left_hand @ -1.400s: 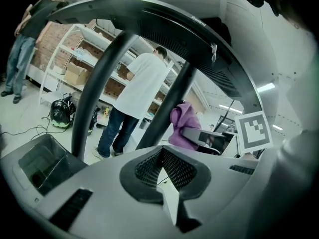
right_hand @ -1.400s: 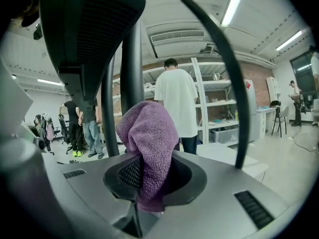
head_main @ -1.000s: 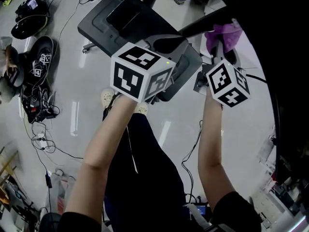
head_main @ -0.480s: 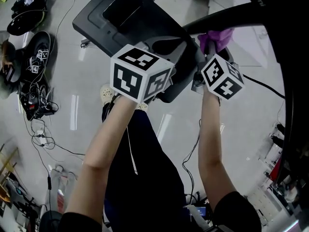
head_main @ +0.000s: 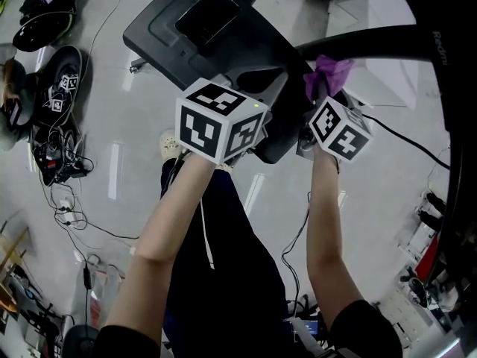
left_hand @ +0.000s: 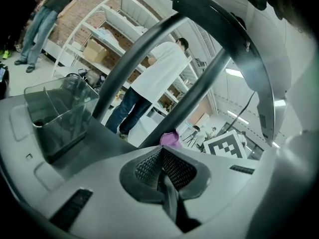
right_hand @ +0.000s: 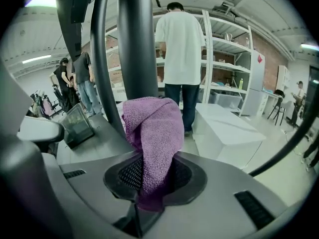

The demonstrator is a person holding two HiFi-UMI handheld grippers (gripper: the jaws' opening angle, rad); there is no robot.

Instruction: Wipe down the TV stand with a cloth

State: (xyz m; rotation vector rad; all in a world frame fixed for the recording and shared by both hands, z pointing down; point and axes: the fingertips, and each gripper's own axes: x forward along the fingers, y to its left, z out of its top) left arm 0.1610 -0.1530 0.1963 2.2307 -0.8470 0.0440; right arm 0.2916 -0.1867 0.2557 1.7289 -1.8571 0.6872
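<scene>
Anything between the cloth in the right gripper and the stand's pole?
Nothing visible. The right gripper is shut on the purple cloth, and the stand's dark pole rises directly behind it, with no object between. Whether they touch is unclear.

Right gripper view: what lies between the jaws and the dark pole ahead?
The purple cloth, clamped in the right gripper, shown in that view before the pole.

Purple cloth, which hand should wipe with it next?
Right. The right gripper is shut on the purple cloth, close to the black pole of the TV stand. The left gripper is shut on nothing.
</scene>
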